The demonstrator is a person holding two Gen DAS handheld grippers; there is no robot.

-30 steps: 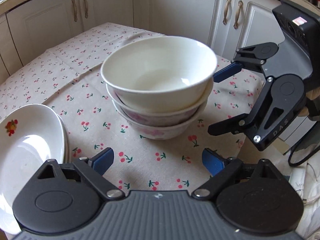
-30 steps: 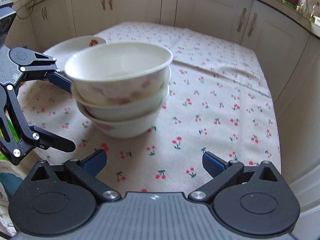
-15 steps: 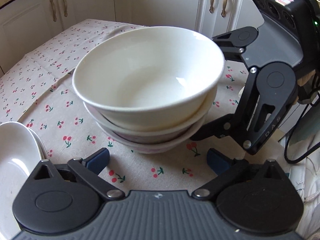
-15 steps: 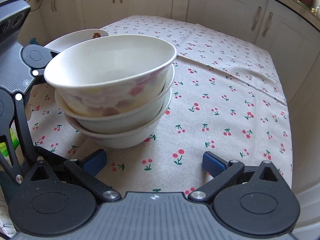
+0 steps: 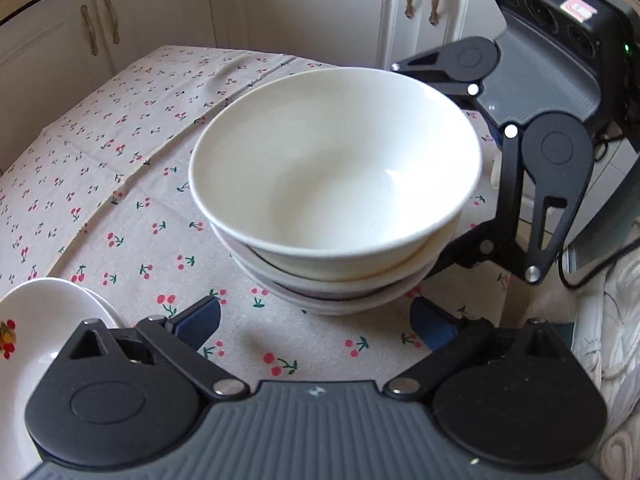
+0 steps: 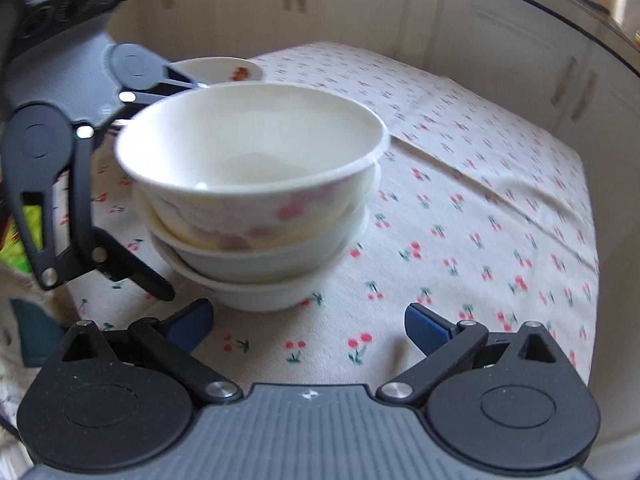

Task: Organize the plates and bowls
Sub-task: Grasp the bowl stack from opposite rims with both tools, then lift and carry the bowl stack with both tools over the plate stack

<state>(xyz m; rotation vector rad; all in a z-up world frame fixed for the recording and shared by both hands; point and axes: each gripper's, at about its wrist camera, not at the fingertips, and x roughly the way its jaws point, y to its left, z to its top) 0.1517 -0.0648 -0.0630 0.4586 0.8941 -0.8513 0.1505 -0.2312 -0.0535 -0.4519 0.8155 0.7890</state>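
Note:
Three white bowls with pink flowers are stacked [image 5: 336,184] on the cherry-print tablecloth [image 5: 120,184]. My left gripper [image 5: 316,322] is open and its jaws are closing; the stack's base lies just beyond the blue fingertips and no pad touches it. In the right wrist view the stack [image 6: 252,184] stands ahead of my right gripper [image 6: 308,322], which is wide open with nothing between its pads. The right gripper's dark fingers [image 5: 472,256] reach along the stack's far right side. White plates with a fruit print [image 5: 44,320] sit at the lower left.
White cabinet doors [image 5: 304,12] ring the table on the far sides. The plates [image 6: 224,70] show behind the bowls in the right wrist view. A cable [image 5: 592,272] and pale fabric [image 5: 612,340] hang off the right edge. The cloth to the right of the stack [image 6: 480,208] is bare.
Both grippers have come closer to the bowl stack, which now fills more of each view. Each wrist has rolled a little. The plates slid toward the left view's lower corner.

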